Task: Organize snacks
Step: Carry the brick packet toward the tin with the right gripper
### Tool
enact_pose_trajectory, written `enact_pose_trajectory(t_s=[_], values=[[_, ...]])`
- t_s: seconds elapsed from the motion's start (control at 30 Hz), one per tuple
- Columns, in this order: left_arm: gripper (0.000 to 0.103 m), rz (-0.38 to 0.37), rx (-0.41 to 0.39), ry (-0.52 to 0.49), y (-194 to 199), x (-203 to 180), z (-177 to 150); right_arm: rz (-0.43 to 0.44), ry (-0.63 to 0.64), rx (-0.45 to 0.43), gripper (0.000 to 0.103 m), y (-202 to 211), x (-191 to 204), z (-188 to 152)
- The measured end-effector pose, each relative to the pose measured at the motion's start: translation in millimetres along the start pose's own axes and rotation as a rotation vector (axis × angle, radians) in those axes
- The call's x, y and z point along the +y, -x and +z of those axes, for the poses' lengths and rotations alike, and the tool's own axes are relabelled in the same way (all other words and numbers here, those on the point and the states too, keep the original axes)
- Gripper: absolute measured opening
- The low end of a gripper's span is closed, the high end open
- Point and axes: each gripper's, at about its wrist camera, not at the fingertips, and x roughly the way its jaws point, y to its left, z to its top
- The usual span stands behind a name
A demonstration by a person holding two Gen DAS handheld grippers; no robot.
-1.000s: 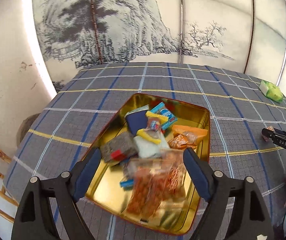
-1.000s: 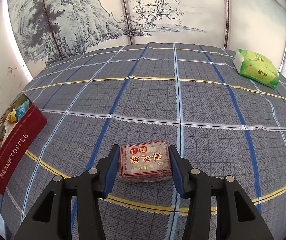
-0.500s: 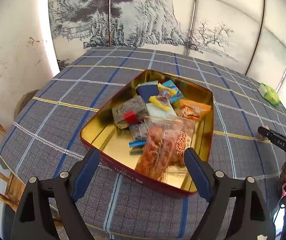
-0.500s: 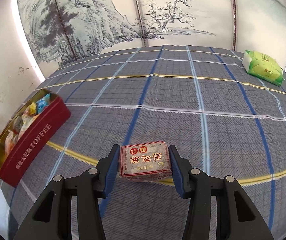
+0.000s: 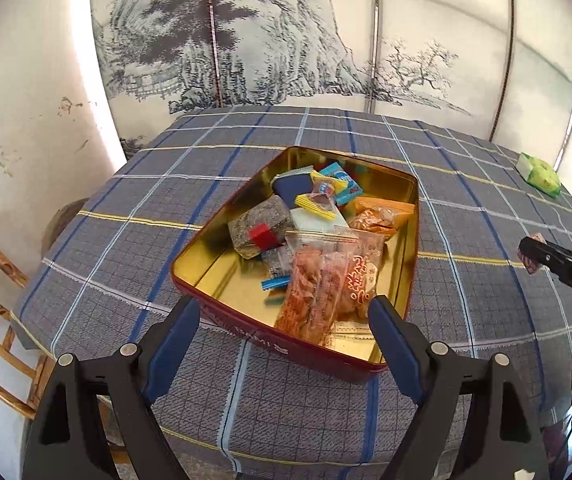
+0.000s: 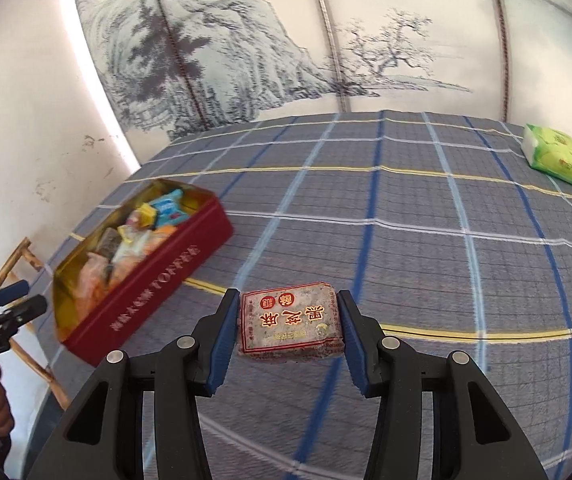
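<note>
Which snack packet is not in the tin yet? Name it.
The grey sesame-cake packet with red lettering, gripped in the right claw above the tablecloth. All other snacks lie in the red toffee tin; the left claw is open, holding nothing.

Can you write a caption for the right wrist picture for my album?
Right gripper holds a snack packet above the checked cloth, near the red tin.

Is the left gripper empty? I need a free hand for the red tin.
Yes, the left gripper stands open with nothing between its blue pads, near the red rectangular metal tin.
</note>
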Motion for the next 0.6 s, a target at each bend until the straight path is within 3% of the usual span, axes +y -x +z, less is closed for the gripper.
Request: enact_pose_trajectory(t_s=[0.33,0.6], values=[[0.084,0.017,-0.020,0.002,4.7,8.1,-4.0,0.116,0.165,0.004,0.049,-1.9,83.1,20.6],[0.090,0.039,-0.032,0.004,4.9,18.3,-4.5,0.168,0.256,0.023,0.049,-18.6,132.2,30.0]])
